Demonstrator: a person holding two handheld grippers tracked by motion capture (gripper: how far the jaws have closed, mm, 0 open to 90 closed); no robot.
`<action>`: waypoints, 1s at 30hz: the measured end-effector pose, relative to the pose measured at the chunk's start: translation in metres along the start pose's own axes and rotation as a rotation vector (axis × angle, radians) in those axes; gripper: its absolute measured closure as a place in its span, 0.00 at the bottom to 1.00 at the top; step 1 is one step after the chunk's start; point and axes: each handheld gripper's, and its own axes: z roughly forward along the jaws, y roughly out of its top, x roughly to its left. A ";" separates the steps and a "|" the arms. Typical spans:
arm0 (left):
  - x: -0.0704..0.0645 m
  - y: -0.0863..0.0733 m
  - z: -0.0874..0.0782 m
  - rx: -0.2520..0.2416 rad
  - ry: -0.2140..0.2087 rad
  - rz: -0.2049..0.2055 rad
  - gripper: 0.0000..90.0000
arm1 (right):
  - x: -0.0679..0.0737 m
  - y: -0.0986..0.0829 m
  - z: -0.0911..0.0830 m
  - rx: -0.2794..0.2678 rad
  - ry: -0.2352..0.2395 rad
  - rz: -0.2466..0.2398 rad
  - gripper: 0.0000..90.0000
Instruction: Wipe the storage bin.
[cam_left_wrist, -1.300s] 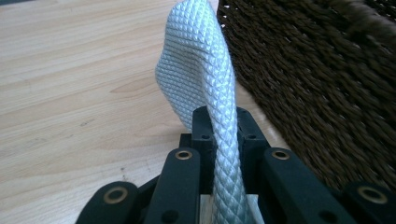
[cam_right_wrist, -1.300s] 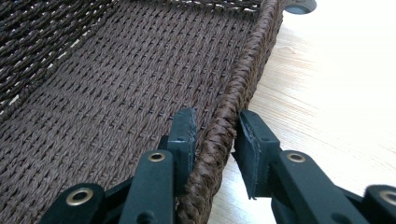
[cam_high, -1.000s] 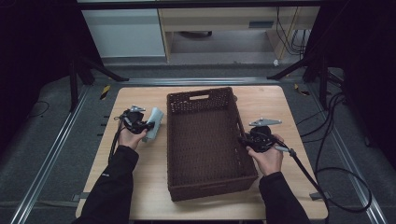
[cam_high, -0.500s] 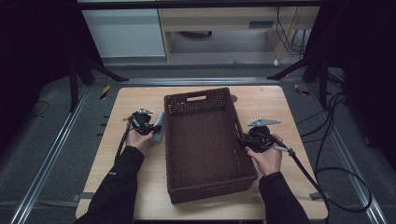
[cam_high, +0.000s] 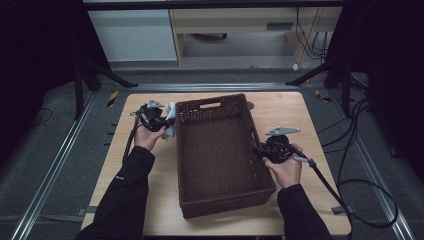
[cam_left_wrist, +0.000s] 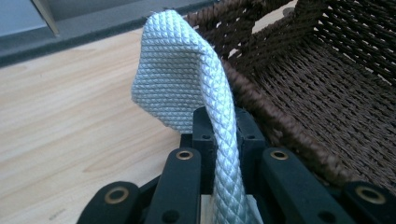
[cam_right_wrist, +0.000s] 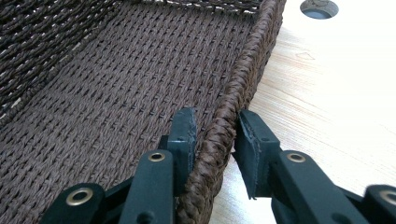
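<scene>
The left gripper (cam_left_wrist: 219, 126) is clamped on a silvery quilted pouch (cam_left_wrist: 187, 79), its black jaws pinching the lower part of the pouch while the rest rises above them and folds over at the top. In the high view the left gripper (cam_high: 159, 119) sits at the near-left of the table, and the pouch (cam_high: 171, 120) hangs just beside the outer left wall of the brown woven basket (cam_high: 220, 155), near its far-left corner; the left gripper view shows the pouch close against the basket's braided rim (cam_left_wrist: 261, 107), though whether they touch cannot be told. The right gripper (cam_right_wrist: 215, 133) straddles the basket's right wall, one jaw inside the basket and one outside, both set against the braided rim (cam_right_wrist: 243, 70), so it grasps that wall. In the high view the right gripper (cam_high: 260, 150) is at the middle of the basket's right side, held by the person's right hand (cam_high: 285, 167). The basket lies lengthwise on the light wooden table (cam_high: 310, 120), and a round hole (cam_right_wrist: 318, 8) in the tabletop shows beyond its far-right corner.
</scene>
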 end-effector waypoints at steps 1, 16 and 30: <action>0.000 0.000 0.000 0.000 0.000 0.005 0.91 | 0.000 0.000 0.000 0.000 0.000 -0.001 0.76; -0.002 -0.053 0.031 0.156 -0.075 -0.044 0.91 | 0.000 0.000 0.000 0.002 -0.002 0.000 0.76; -0.014 -0.024 -0.021 0.001 -0.088 0.016 0.91 | 0.000 0.001 0.001 0.002 -0.003 0.004 0.76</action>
